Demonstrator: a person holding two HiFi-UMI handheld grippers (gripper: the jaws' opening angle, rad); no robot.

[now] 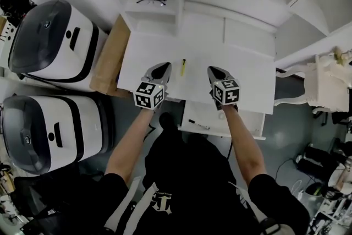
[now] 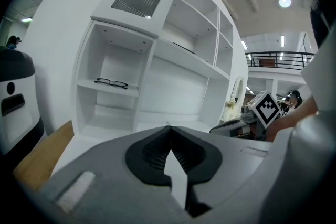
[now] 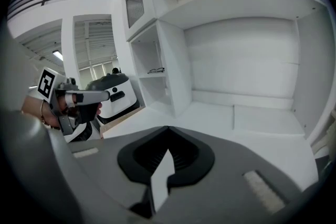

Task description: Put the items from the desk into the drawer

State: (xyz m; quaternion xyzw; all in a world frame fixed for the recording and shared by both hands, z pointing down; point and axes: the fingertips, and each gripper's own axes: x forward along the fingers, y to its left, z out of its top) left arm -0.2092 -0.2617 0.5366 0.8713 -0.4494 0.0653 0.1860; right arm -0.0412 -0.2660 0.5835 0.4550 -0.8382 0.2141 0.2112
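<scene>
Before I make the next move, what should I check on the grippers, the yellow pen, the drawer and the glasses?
1. Left gripper empty: ok, jaws together with nothing between them.
2. Right gripper empty: ok, jaws together.
3. Yellow pen reachable: ok, it lies on the desk between the two grippers, untouched.
4. Drawer open: ok, a black pen lies inside.
5. Glasses put away: not ok, they lie on the left shelf.
</scene>
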